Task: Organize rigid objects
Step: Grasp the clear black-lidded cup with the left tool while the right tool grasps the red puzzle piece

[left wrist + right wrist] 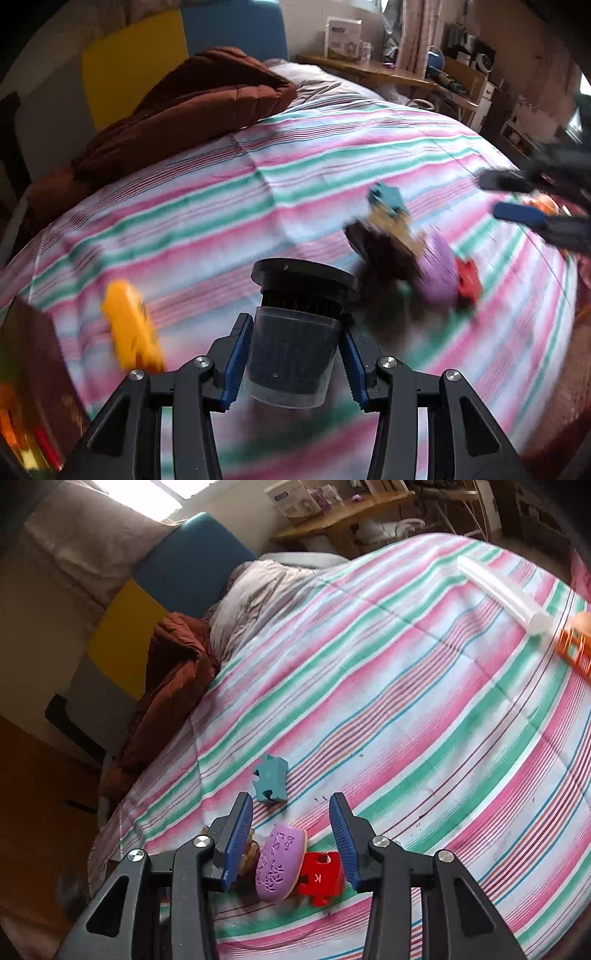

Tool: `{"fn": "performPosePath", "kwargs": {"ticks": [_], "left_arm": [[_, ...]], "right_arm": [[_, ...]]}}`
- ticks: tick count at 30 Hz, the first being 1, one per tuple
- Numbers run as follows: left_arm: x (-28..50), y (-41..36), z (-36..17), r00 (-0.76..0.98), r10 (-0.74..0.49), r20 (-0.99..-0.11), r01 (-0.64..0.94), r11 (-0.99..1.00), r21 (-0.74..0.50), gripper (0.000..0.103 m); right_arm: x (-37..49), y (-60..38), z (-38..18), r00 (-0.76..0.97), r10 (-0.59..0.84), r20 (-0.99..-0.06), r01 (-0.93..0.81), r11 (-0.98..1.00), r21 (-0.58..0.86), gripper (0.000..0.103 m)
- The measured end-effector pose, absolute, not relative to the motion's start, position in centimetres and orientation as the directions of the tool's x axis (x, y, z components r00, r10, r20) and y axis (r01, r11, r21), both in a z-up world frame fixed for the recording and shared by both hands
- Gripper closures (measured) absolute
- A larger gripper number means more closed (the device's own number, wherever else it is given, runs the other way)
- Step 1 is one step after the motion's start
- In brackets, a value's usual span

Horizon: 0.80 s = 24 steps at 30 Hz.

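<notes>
Fingers of the left gripper (293, 363) flank a clear cup with a black flanged lid (295, 332), pads close at its sides, though blur hides whether they really bite. That slick wall could slip and tumble onto the striped bed (221, 192). Over the cluster near the bed's near edge, the right gripper (291, 843) hangs open above the purple embossed piece (279, 864) and red puzzle piece (320, 878); closing here risks pinching both together.
</notes>
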<state>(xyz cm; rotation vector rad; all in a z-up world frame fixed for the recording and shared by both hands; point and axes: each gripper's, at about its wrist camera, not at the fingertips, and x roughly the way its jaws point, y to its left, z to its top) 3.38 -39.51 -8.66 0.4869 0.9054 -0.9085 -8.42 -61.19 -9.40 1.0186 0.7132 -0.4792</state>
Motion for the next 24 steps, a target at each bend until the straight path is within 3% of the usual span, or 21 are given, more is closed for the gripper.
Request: {"fn": "performPosePath", "kwargs": {"ticks": [12, 17, 20, 24], "left_arm": [[-3.8, -31.1, -9.4, 0.279, -0.496, -0.823, 0.831, 0.554, -0.052, 0.056], [-4.2, -30.5, -9.4, 0.276, -0.492, -0.826, 0.822, 0.566, -0.062, 0.056], [-4.0, -30.5, -9.4, 0.278, -0.489, -0.827, 0.819, 0.571, -0.063, 0.056], [-3.7, -30.9, -9.7, 0.282, -0.489, -0.826, 0.819, 0.571, -0.059, 0.056]], "right_arm": [[-7.3, -60.7, -11.1, 0.649, 0.060, -0.759, 0.657, 0.458, 0.599, 0.060], [-7.1, -60.3, -12.0, 0.551, 0.024, -0.834, 0.719, 0.494, 0.489, 0.060], [-7.1, -60.0, -12.1, 0.502, -0.002, -0.865, 0.736, 0.527, 0.426, 0.070], [-6.4, -59.7, -12.9, 0.506, 0.083, -0.859, 0.694, 0.552, 0.462, 0.070]]}}
